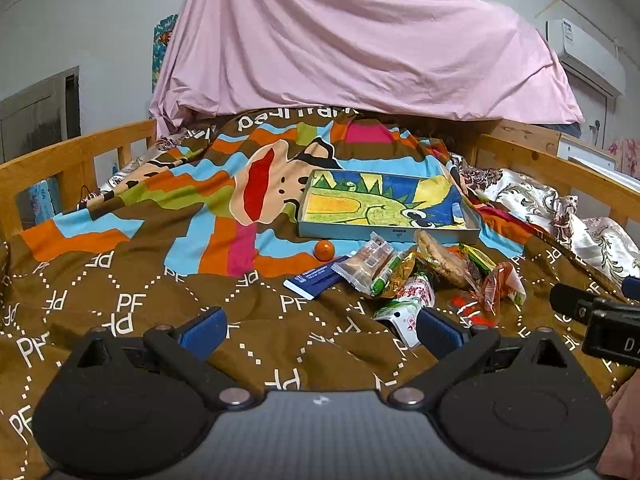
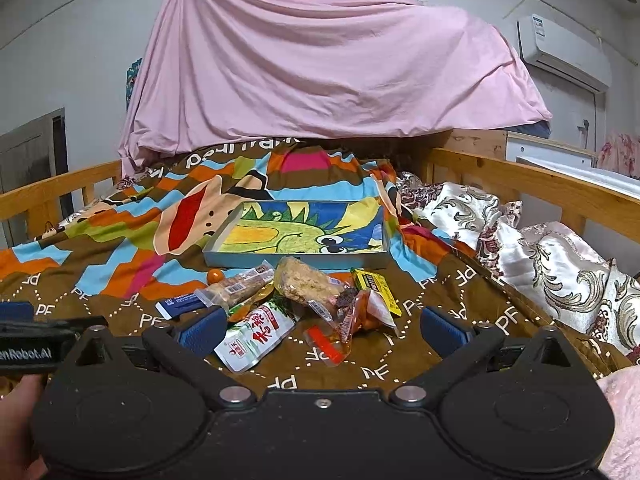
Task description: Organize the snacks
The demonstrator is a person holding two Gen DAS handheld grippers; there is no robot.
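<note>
Both your left gripper and right gripper are wide open, holding nothing. The snack pile sits just past the right fingers on the quilt: light, crinkly, slippery packets, so pinch a sealed edge. Lower packets are half buried. Behind them the tray looks empty.

a brown quilt printed with white "pf" letters and a bright cartoon face covers the bed from near to far. wooden rails run along both sides. on the right, a silky floral blanket lies bunched against the rail. at the far end a big pink sheet hangs draped over something hidden. high on the far right wall sits a white air conditioner. a grey door shows at far left.
</note>
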